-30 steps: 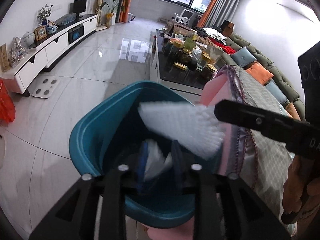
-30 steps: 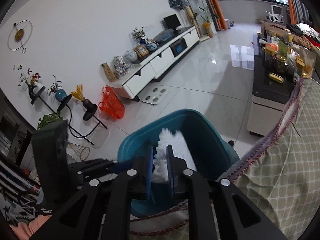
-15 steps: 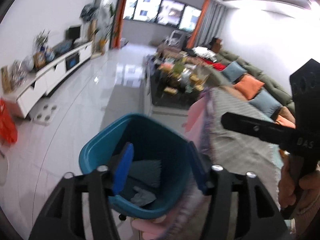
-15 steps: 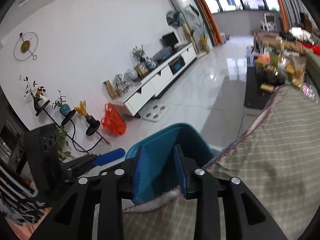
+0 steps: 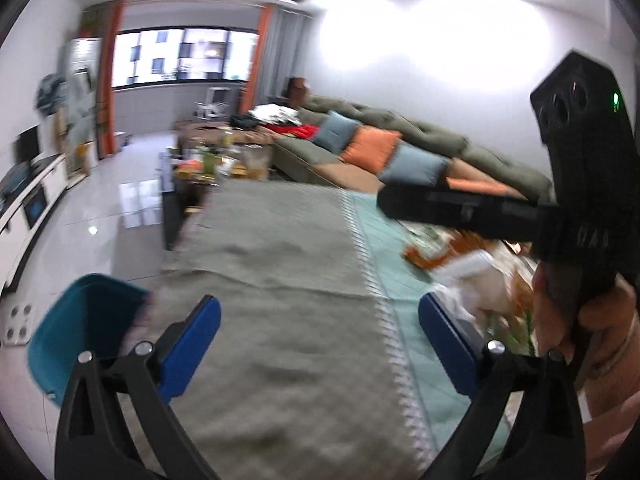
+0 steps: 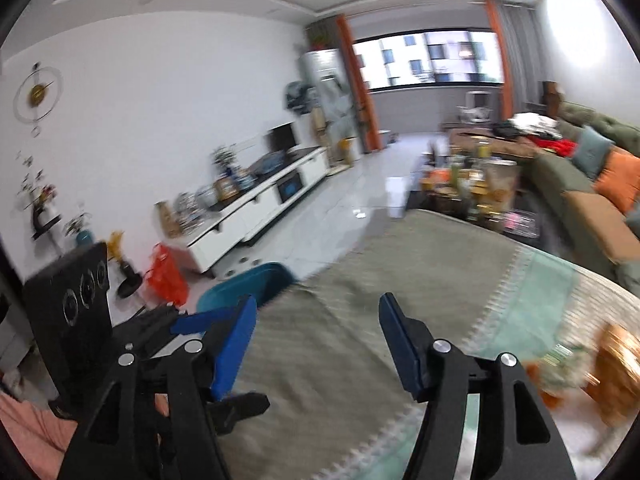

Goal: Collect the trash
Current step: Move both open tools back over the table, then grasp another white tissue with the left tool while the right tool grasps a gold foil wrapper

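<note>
My left gripper (image 5: pixel 320 344) hangs over the grey cloth (image 5: pixel 280 264) on the surface, its jaws opening wide with nothing between them. My right gripper (image 6: pixel 316 340) is over the same cloth, jaws also opening and empty. The teal bin (image 5: pixel 76 332) stands on the floor just off the cloth's near left edge. At the right side of the surface lies a blurred heap of trash (image 5: pixel 472 276), white and orange, perhaps wrappers or bags; I cannot make it out better. My right hand (image 5: pixel 592 320) grips its tool near that heap.
</note>
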The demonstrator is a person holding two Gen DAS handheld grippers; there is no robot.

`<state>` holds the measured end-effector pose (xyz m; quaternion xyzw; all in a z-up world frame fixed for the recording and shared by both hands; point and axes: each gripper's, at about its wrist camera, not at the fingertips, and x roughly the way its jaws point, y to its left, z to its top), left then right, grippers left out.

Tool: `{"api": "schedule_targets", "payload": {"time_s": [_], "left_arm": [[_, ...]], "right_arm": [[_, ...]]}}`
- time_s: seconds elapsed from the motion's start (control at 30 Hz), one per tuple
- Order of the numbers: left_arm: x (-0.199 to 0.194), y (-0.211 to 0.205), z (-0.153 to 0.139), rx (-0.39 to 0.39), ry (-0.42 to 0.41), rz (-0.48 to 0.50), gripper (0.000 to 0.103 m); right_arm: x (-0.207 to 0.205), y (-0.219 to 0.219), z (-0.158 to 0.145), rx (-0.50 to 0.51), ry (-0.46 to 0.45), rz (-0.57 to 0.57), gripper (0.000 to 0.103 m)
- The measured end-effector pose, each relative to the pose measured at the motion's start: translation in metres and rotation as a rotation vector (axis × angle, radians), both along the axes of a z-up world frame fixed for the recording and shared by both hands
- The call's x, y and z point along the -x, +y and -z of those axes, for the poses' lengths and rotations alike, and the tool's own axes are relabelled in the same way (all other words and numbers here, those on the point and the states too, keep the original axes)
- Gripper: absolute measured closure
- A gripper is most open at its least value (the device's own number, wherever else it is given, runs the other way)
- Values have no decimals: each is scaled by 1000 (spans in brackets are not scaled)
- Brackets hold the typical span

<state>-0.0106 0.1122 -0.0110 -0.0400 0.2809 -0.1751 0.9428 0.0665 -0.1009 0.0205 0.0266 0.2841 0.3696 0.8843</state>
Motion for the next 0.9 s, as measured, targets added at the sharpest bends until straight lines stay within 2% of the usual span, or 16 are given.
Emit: {"api": "schedule_targets", "payload": {"time_s": [0.17,0.3,0.5,0.7,0.9], "left_arm": [[-7,-53,13,1,41,106,4],[-13,-84,25,-35,82,147,4],[-32,-111,42,-71,162,184,5],[-48,-115,51,-59,239,187,16],[-57,-122,58,-60,289,201,31]], "right_arm": [[6,-59,4,14,4,128,39],[8,-101,11,18,13,215,39],[2,-157,24,10,55,359,39],[-19,-193,39,-11,115,453,39],[-38,-201,50,-46,158,468,39]]}}
